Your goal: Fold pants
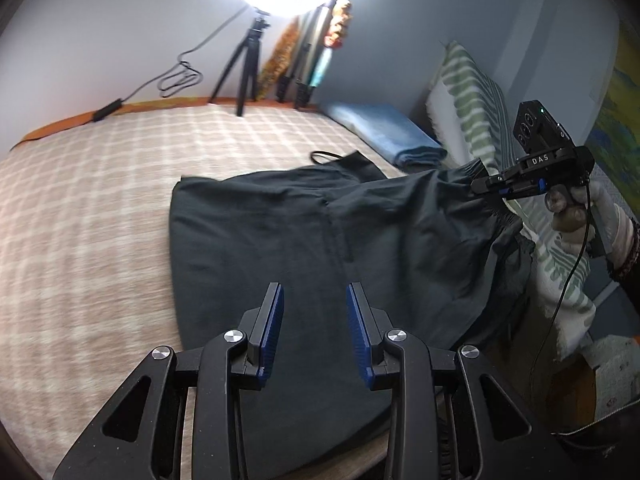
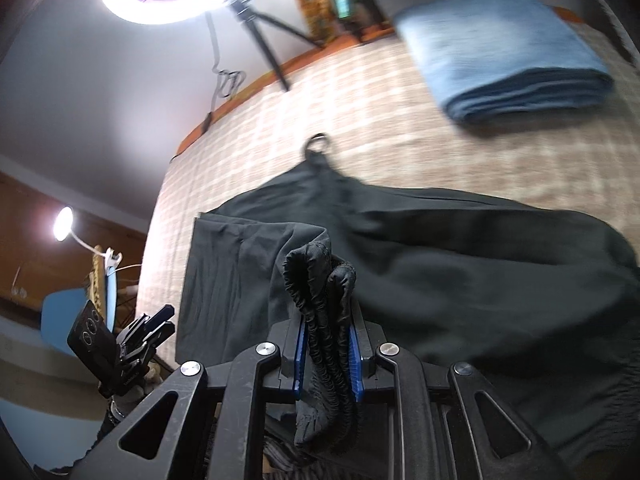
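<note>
Dark pants are lying spread across the checked bed, just in front of the folded blue towel, while the right gripper is pinching the bunched elastic waistband between its fingers and lifting that end off the bed. The left gripper is hovering over the cloth, fingers spread and holding nothing. The fabric is looking thin, light and limp, likely sagging wherever unsupported, so the thicker waistband and leg hems are looking like the surest holds.

Right gripper clamps pants waistband, blue towel behind.
</note>
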### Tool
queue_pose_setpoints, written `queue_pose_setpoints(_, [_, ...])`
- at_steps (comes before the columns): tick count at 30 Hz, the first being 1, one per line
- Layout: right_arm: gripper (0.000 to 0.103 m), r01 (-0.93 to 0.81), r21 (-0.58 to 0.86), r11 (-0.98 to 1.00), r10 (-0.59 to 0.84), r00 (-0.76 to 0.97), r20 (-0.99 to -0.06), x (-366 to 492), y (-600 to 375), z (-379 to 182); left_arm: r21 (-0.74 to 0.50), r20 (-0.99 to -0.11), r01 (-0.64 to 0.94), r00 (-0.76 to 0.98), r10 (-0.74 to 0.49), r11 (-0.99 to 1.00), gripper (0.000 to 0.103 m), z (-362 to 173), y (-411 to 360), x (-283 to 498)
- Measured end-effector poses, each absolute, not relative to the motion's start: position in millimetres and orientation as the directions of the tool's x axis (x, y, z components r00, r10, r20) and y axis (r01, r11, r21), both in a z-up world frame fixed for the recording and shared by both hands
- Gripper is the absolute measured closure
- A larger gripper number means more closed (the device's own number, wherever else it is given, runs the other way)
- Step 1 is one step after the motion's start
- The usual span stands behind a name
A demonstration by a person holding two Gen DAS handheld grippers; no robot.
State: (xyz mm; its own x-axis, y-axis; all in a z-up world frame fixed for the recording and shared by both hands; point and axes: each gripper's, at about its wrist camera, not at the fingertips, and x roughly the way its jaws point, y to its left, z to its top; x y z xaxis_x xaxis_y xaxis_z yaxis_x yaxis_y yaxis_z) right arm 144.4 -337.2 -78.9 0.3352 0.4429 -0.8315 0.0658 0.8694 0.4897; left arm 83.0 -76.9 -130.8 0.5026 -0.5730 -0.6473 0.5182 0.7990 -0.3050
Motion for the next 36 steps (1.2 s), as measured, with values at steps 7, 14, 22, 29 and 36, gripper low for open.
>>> queue_pose_setpoints(7, [0.086, 0.120, 0.453, 0.884, 0.393, 0.335, -0.856, 127, -393, -80, -0.294, -0.666, 0.548, 0.470, -0.579, 0.783, 0.073, -135, -104, 84])
queue_pose_setpoints(14, [0.086, 0.194, 0.396, 0.898, 0.322, 0.324, -0.890, 113, -440, -92, -0.294, -0.686, 0.558, 0.441, -0.578, 0.776, 0.073, -144, -119, 85])
queue_pose_setpoints(22, [0.085, 0.244, 0.337, 0.909, 0.252, 0.320, -0.913, 111, -471, -113, -0.280, -0.717, 0.554, 0.423, -0.554, 0.784, 0.073, -158, -127, 87])
queue_pose_setpoints(29, [0.064, 0.240, 0.221, 0.945, 0.110, 0.404, -0.908, 93, -465, -90, -0.273, -0.711, 0.545, 0.441, -0.548, 0.792, 0.073, -153, -122, 81])
queue_pose_setpoints(36, [0.064, 0.088, 0.101, 0.991, 0.039, 0.530, -0.847, 69, -410, -69, -0.335, -0.696, 0.448, 0.475, -0.538, 0.829, 0.071, -151, -97, 73])
